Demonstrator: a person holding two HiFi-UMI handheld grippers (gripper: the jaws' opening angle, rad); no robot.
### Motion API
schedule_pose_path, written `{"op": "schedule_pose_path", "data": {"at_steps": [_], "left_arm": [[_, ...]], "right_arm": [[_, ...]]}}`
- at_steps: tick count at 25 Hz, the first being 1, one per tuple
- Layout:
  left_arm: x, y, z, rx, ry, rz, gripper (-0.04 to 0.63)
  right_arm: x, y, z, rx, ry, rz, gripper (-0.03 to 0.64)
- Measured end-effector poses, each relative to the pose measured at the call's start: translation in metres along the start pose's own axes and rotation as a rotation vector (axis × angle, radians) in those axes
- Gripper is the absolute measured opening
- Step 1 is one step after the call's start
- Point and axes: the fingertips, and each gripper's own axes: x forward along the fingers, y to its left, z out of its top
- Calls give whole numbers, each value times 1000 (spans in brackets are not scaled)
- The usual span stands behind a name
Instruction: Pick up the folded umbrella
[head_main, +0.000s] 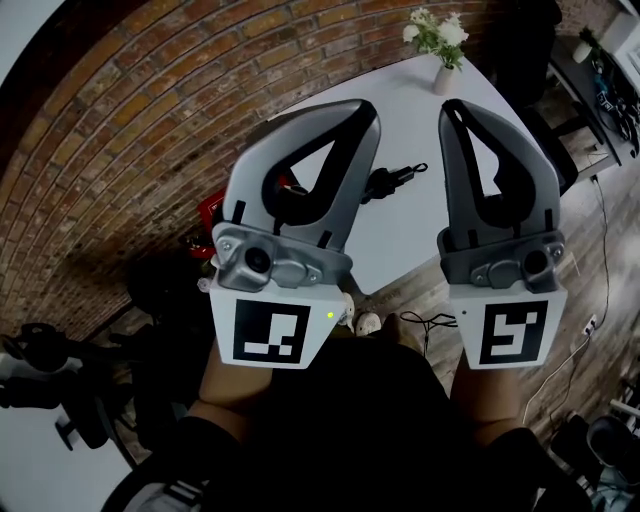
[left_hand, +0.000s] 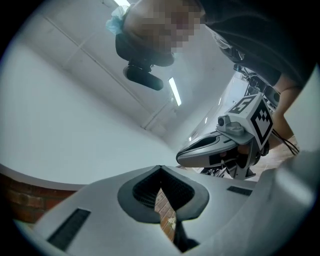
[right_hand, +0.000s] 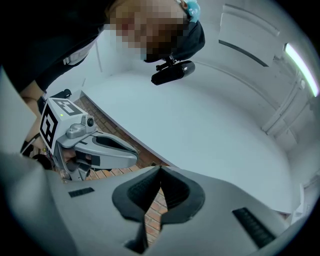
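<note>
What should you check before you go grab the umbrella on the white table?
1. Folded umbrella in sight: ok. It lies on the white table, partly hidden behind the left claw.
2. Left claw empty: ok. Its jaws are together with nothing between them.
3. Right claw empty: ok. It is shut on nothing.
4. One claw open for the grab: not ok. Both are shut.
5. Claws aimed at the umbrella: not ok. Both gripper views show ceiling and brick wall, not the umbrella.
6. Vase of flowers out of the way: ok. It stands apart at the table's far end.
</note>
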Motion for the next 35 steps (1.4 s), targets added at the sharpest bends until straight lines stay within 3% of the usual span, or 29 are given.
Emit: {"op": "schedule_pose_path", "data": {"at_steps": [5, 15, 27, 30, 35], "left_arm": [[-3, 7, -13, -2, -1, -32, 9], [-1, -4, -20, -78, -30, -147, 9], [21, -2, -27, -74, 5, -123, 9], [22, -1, -34, -71, 25, -101, 9], [23, 1, -41, -72, 48, -39, 9]], "right_arm": [[11, 8, -1, -9, 13, -13, 28], [8, 16, -11, -39, 56, -4, 28], [20, -2, -29, 2, 34, 27, 28], [22, 5, -38, 36, 42, 86, 28], [24, 30, -59, 66, 89, 268, 28]]}}
